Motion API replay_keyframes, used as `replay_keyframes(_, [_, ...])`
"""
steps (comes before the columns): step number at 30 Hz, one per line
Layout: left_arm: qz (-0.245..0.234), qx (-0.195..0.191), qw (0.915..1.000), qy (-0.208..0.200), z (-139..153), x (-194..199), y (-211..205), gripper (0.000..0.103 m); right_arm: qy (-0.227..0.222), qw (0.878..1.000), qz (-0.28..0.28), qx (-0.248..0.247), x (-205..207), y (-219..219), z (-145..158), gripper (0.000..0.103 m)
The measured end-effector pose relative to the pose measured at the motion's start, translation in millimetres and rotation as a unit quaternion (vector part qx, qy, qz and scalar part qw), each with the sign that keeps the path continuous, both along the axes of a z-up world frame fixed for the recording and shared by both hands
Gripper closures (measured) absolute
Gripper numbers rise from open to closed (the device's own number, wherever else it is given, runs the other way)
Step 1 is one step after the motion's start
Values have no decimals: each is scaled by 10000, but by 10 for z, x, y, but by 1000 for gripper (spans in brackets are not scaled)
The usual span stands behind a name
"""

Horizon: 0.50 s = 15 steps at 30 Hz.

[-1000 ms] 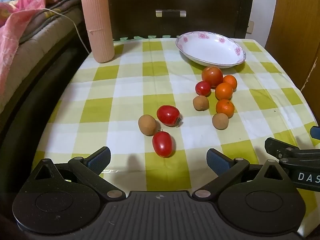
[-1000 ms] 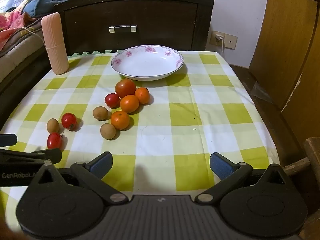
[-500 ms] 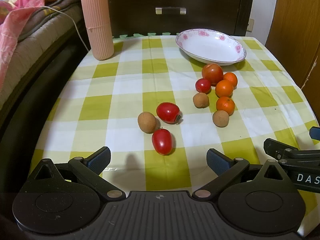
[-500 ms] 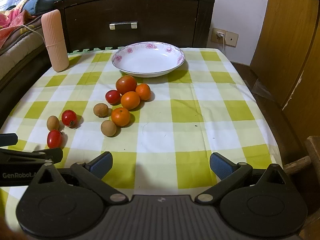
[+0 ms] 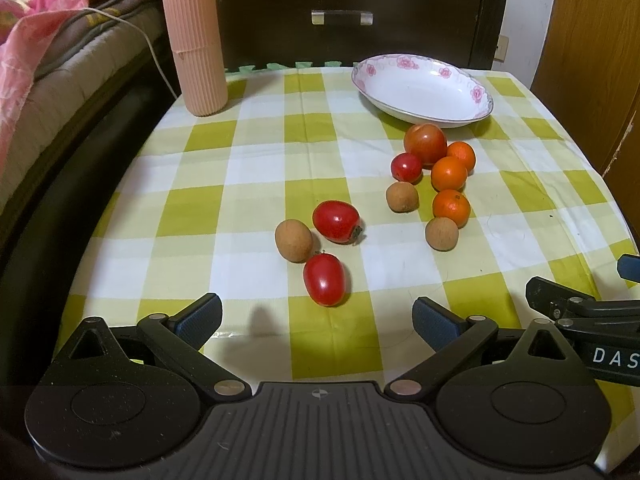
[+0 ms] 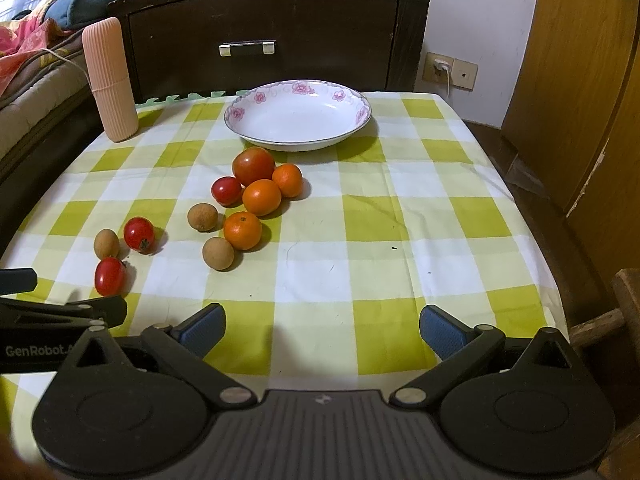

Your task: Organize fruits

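- The left gripper [image 5: 316,316] has its blue-padded fingers [image 5: 199,317] spread wide and holds nothing, low over the near edge of the checked tablecloth [image 5: 256,168].
- The right gripper [image 6: 322,326] is likewise spread wide and empty (its own pads hover over a green square).
- Just ahead of the left gripper lies an oval red tomato [image 5: 324,279], touching a brown longan [image 5: 293,240], with a second red tomato [image 5: 336,221] beside them.
- Farther off, the main cluster: a large tomato [image 6: 253,165], three oranges [image 6: 261,197], a small tomato [image 6: 226,190], two longans [image 6: 203,217].
- Beyond them the flowered white bowl [image 6: 298,116] sits empty; a ribbed pink cylinder [image 5: 194,40] stands upright at the far left corner.
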<state>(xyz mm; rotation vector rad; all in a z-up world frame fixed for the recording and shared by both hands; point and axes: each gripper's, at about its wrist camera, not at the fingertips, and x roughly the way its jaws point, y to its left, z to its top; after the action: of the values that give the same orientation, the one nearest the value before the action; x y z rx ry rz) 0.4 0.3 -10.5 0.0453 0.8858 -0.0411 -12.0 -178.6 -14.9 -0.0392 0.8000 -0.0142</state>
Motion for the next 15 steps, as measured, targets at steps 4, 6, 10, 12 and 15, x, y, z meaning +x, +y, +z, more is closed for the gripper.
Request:
replay_keyframes(4, [-5, 0, 10000, 16, -3, -14, 1, 1, 28, 10000, 11, 12, 9, -1, 2, 1])
replay_keyframes(6, [-6, 10, 10000, 41, -2, -2, 4, 1, 44, 10000, 29, 14, 19, 7, 2, 1])
replay_keyframes(10, [26, 31, 10000, 68, 7, 0, 9, 1, 49, 10000, 74, 21, 23, 25, 15, 1])
replay_keyframes(12, [40, 42, 10000, 57, 25, 4, 15, 1, 36, 10000, 80, 34, 20, 26, 30, 1])
replay_keyframes(15, [65, 57, 10000, 37, 58, 0, 12, 2, -4, 9999, 93, 52, 11, 33, 66, 1])
